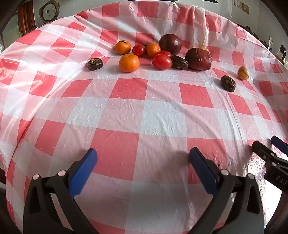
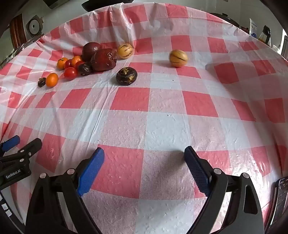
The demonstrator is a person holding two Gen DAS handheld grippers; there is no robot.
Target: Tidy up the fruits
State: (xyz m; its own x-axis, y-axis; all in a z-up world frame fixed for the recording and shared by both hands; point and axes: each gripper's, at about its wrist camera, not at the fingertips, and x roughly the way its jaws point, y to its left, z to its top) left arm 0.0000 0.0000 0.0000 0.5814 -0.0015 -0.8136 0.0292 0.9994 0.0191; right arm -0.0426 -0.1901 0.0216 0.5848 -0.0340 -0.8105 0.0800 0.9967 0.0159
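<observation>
Fruits (image 1: 162,54): clustered on the checked table (image 1: 144,117) at 12 o'clock of the left gripper (image 1: 143,160), 10 o'clock of the right gripper (image 2: 144,158). Both jaws spread, empty.

A table draped in a glossy red-and-white checked plastic cloth (image 2: 162,111) fills the space ahead. Beyond its far edge stands a pale wall (image 1: 225,5) with a socket plate (image 1: 242,7) up right, and wooden furniture (image 1: 27,18) far left.
</observation>
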